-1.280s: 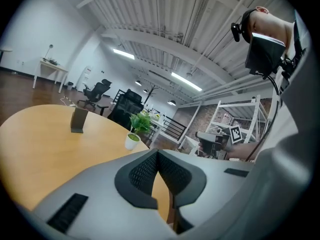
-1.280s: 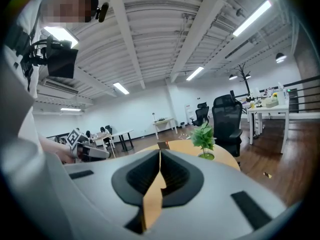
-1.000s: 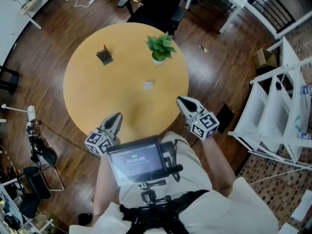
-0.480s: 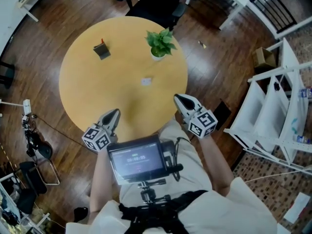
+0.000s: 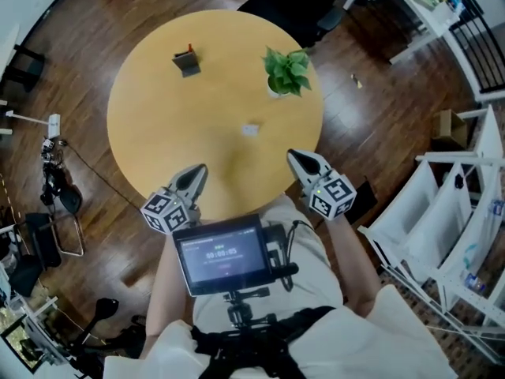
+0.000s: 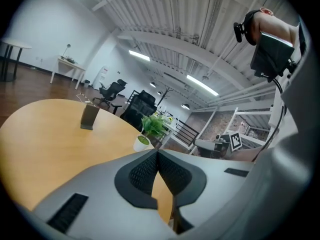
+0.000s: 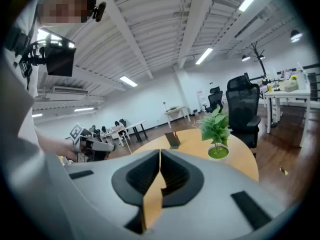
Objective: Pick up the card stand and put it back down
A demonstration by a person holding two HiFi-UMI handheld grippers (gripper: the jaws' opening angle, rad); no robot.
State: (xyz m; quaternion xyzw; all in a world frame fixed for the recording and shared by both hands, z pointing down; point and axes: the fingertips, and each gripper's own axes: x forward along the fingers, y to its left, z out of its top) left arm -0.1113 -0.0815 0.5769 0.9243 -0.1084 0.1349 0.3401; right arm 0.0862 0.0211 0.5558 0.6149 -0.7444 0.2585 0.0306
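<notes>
The card stand (image 5: 187,61) is seen on the round table (image 5: 150,133) at about 11 o'clock, close to the far rim and well apart from both grippers. It stands upright as a dark slab, its long axis vertical in the left gripper view (image 6: 90,116). Its broad face is turned roughly toward 6 o'clock, where the person stands. A small red piece is seen at its top edge. Whether a card is held in it cannot be told. In the right gripper view it shows just left of the plant (image 7: 173,139).

A white pot (image 5: 276,91) is placed at about 1 o'clock on the table, near the rim. A leafy green plant (image 5: 288,69) is held in it and stands upright. A small pale thing (image 5: 251,130) lies between the table's centre and its 3 o'clock edge; what it is cannot be made out.

The left gripper (image 5: 197,172) is held over the near rim at about 7 o'clock, its tip aimed toward 12. Its jaws are clenched together, with nothing between the pads. The right gripper (image 5: 297,159) is held at the rim at about 5 o'clock, aimed toward 11. Its jaws are likewise pressed together on nothing.

A screen (image 5: 221,255) is mounted at the person's chest, below the grippers. A black chair (image 5: 296,2) stands beyond the table at 12 o'clock. A white rack (image 5: 442,212) stands on the wood floor at 3 o'clock.
</notes>
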